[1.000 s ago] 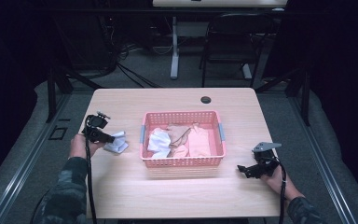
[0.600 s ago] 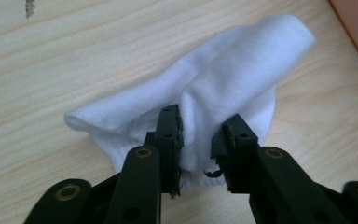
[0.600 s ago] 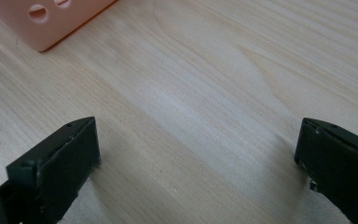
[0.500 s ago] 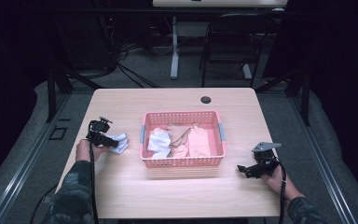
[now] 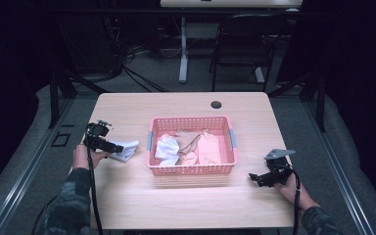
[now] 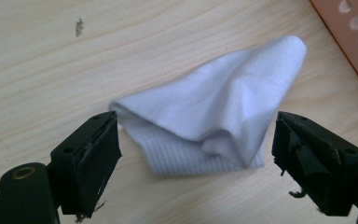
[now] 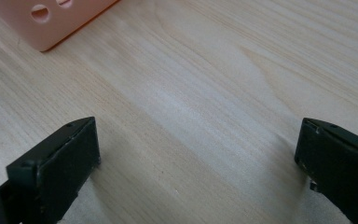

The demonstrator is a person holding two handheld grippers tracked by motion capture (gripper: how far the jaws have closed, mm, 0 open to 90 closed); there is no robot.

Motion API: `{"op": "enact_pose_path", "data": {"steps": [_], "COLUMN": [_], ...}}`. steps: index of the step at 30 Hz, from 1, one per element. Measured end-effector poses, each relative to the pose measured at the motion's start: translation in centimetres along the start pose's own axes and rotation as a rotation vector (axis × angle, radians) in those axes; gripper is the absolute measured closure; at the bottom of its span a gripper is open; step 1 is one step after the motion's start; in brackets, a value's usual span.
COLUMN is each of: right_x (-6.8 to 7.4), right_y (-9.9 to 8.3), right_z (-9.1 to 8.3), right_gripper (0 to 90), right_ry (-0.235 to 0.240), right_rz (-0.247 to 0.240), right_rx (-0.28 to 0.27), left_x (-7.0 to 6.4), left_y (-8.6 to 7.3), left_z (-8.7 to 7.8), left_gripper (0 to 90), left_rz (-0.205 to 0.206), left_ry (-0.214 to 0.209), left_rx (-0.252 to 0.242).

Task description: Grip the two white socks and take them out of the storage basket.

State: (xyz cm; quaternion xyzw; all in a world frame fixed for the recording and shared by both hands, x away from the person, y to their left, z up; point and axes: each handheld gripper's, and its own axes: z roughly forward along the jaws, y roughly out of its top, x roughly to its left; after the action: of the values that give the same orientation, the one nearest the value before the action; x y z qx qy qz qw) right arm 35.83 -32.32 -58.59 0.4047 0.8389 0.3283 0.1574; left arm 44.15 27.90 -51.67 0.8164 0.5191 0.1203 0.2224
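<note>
Our left tongs (image 6: 196, 161) stand spread wide, jaws on either side of the white sock (image 6: 214, 121), which lies crumpled on the desk (image 6: 51, 60) just ahead of them and touches neither jaw. We judge that we are lining up a grasp on it; next we should ease forward and down, then pinch its ribbed cuff. Beyond the sock sits the pink basket (image 5: 192, 169) of cloths. Our right tongs (image 7: 198, 170) rest spread over bare wood, well apart.
</note>
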Motion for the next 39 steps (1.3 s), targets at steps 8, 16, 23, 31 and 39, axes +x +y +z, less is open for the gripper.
{"op": "enact_pose_path", "data": {"steps": [8, 16, 23, 31, 39], "right_x": [0.1, 0.1, 0.1, 0.1, 0.1], "right_y": [0.0, 0.0, 0.0, 0.0, 0.0], "right_z": [0.0, 0.1, 0.1, 0.1, 0.1], "right_gripper": [0.0, 0.0, 0.0, 0.0, 0.0], "right_ry": [0.002, 0.000, 0.002, 0.000, 0.001], "right_rz": [0.006, 0.002, 0.002, 0.002, 0.001], "right_rx": [0.004, 0.000, 0.000, -0.004, -0.003], "left_x": [-0.1, -0.4, -1.7, -2.9, -5.7], "left_y": [0.8, 1.5, 2.7, 3.9, 6.3], "left_z": [-2.7, -4.1, -4.8, -6.1, -6.8], "left_gripper": [0.0, 0.0, 0.0, 0.0, 0.0], "left_rz": [0.003, 0.036, 0.067, 0.094, 0.162], "left_ry": [0.005, 0.002, -0.021, -0.030, -0.075], "left_rx": [-0.044, -0.073, -0.095, -0.133, -0.168]}}
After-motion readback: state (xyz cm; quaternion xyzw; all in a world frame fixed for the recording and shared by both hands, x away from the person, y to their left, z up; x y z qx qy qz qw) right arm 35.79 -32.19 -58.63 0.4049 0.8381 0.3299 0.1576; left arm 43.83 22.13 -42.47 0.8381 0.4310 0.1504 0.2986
